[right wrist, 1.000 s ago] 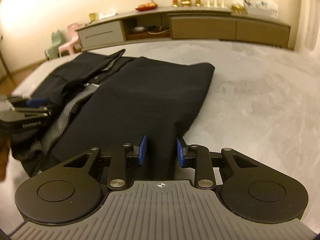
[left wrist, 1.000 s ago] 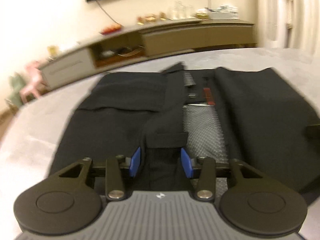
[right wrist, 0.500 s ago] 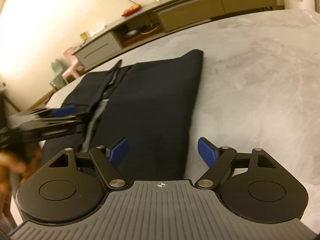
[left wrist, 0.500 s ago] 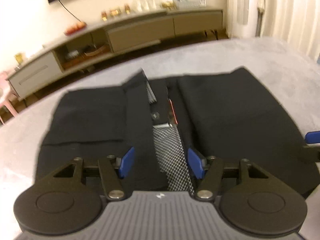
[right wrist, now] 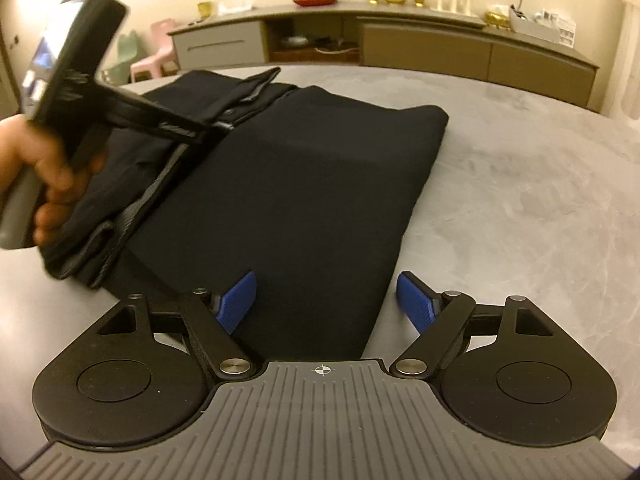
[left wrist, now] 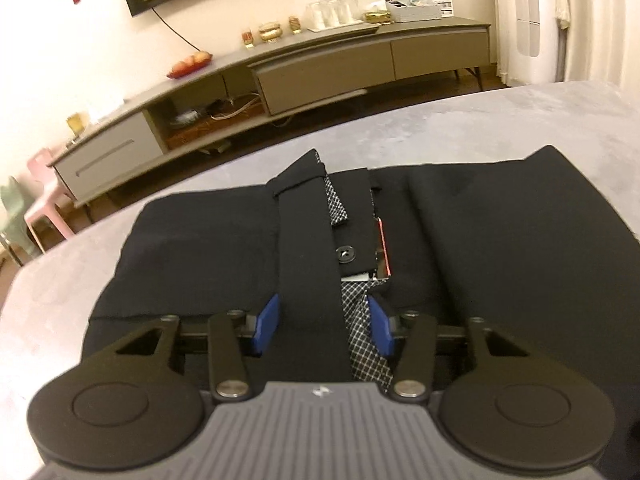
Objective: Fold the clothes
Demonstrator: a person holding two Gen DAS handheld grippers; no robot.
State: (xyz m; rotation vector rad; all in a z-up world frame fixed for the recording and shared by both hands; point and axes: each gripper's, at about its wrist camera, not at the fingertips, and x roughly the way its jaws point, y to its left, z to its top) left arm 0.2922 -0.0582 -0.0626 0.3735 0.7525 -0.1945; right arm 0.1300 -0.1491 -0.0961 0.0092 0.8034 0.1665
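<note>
- A pair of black trousers (left wrist: 500, 240) lies spread flat on the grey table (left wrist: 460, 128), waistband end toward me, both halves of the open front laid out side by side.
- My left gripper (left wrist: 324, 322) hangs over the near edge of the trousers, right at the fly. Its jaws have just been closing a little and now stand about half apart.
- Between the blue pads (left wrist: 267, 322) lie a black strip of the fly and a band of checked lining (left wrist: 362, 344). The pads do not press on the cloth, so I have hold of nothing on this side.
- A black button (left wrist: 346, 254) and a red label (left wrist: 382, 240) show just beyond the left fingertips, in the opened waistband.
- My right gripper (right wrist: 324, 304) sits at the near right-hand edge of the trousers (right wrist: 304, 184). Its jaws are spread wide: one pad over the black cloth, the other over bare table just beside the cloth's edge. Nothing is held.
- From the right wrist view I see my left hand (right wrist: 44, 184) wrapped round the handle of the other gripper, whose fingers reach in over the folded-back fly.
- Behind the table a long low sideboard (left wrist: 320, 64) runs along the wall, with glasses and a plate of fruit on top.
</note>
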